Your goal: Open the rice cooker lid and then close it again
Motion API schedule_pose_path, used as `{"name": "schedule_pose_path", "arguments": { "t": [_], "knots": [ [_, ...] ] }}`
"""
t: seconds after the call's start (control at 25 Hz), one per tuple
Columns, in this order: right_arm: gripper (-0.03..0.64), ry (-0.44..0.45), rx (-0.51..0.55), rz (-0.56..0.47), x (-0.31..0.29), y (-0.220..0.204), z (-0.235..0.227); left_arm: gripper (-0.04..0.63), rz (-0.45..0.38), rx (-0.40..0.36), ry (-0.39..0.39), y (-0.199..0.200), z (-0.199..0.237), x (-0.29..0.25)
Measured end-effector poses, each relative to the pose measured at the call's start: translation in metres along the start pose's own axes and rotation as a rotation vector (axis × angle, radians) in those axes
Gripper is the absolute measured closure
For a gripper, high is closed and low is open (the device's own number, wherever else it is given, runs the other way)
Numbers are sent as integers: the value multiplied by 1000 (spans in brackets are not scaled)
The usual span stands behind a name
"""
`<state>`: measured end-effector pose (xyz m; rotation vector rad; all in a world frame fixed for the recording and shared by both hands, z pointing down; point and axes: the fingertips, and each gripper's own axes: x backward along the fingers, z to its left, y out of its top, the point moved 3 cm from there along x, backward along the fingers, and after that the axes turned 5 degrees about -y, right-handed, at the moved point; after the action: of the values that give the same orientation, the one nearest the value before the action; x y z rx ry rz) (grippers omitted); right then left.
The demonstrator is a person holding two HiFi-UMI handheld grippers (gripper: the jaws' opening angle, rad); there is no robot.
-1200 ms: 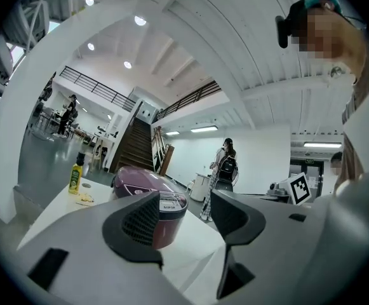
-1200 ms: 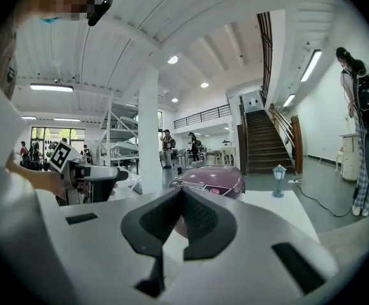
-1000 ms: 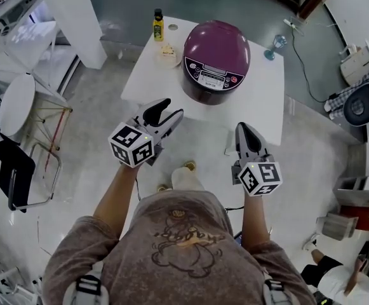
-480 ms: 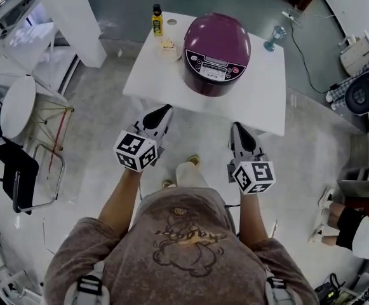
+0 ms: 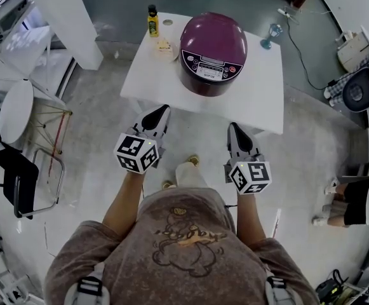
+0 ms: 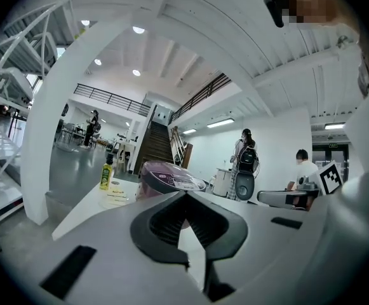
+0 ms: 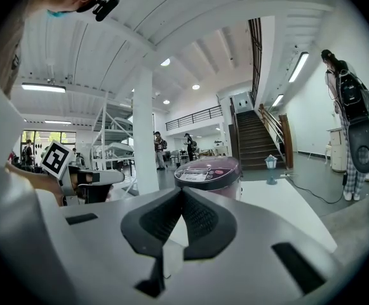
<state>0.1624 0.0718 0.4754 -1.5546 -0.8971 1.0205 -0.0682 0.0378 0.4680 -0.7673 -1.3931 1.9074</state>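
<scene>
The purple rice cooker [image 5: 213,53] stands with its lid down on the white table [image 5: 260,103], its control panel facing me. Both grippers hang in front of the table's near edge, well short of the cooker. My left gripper [image 5: 162,112] has just closed its jaws; they are shut with nothing between them. My right gripper [image 5: 233,129] is also shut and empty. In the left gripper view the cooker [image 6: 171,178] shows just beyond the joined tips of the left gripper [image 6: 184,194]. In the right gripper view the cooker [image 7: 207,169] sits beyond the right gripper [image 7: 183,190].
A yellow bottle [image 5: 152,21] and a small plate [image 5: 165,45] sit on the table's far left. A blue glass [image 5: 273,33] stands at its far right. A white pillar [image 5: 70,11], a round table [image 5: 16,103] and a chair [image 5: 13,170] are at left; a person [image 5: 362,202] is at right.
The left gripper's jaws, open a second ago, have closed on nothing. Both grippers have drawn slightly down and back from the table edge. A person at right has walked upward in view.
</scene>
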Motion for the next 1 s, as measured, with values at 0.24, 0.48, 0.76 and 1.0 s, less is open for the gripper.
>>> {"name": "schedule_pose_path", "arguments": {
  "t": [0.24, 0.48, 0.76, 1.0],
  "knots": [
    [615, 4, -12, 1, -4, -1, 0, 574, 10, 4, 14, -1, 6, -1],
    [615, -2, -16, -8, -9, 1, -3, 574, 11, -1, 11, -1, 9, -4],
    [615, -8, -14, -11, -10, 1, -1, 574, 18, -26, 2, 2, 12, -4],
    [615, -17, -21, -24, -9, 3, 1, 574, 19, -24, -5, 3, 11, -3]
  ]
}}
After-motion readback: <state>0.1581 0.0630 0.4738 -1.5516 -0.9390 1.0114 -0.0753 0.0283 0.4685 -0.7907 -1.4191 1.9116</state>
